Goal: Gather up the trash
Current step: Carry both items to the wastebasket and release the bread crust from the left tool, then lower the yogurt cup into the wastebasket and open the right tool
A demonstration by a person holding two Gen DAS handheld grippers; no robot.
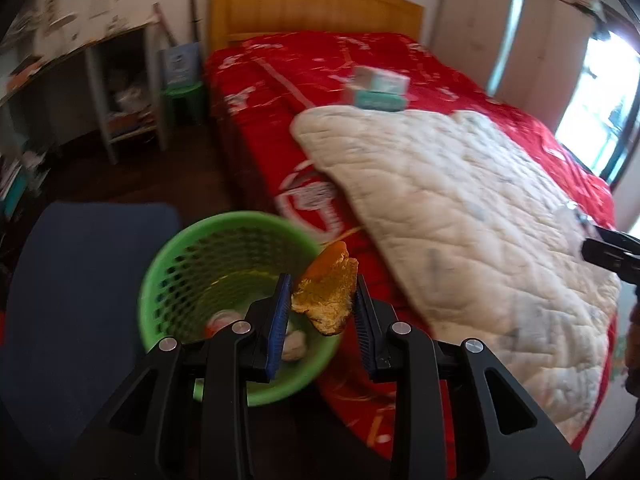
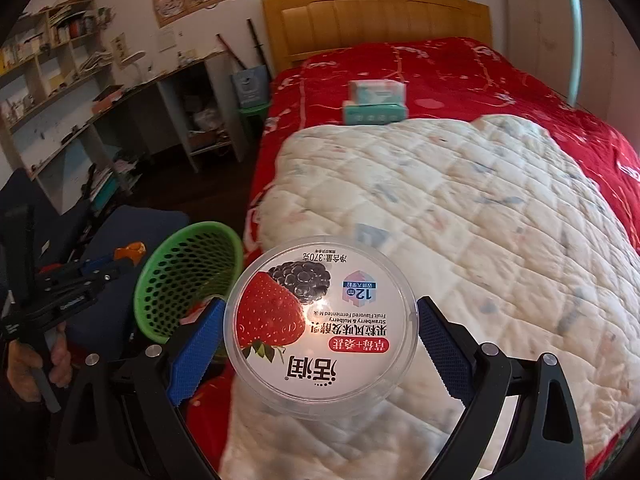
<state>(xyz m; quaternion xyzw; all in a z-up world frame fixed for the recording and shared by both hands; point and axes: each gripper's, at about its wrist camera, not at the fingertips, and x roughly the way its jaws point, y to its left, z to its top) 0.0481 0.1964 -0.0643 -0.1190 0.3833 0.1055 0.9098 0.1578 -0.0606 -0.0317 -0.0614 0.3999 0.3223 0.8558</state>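
Note:
My left gripper is shut on a piece of orange peel, which hangs over the near right rim of a green mesh waste basket. Crumpled white paper lies in the basket. My right gripper is shut on a round clear yogurt tub with a strawberry and mulberry lid, held above the quilt's near edge. The right wrist view also shows the basket on the left, with the left gripper and its peel beside it, gripped by a hand.
A bed with a red cover and a white quilt fills the right side. Two tissue boxes are stacked on it. A blue chair seat sits left of the basket. A desk with shelves lines the left wall.

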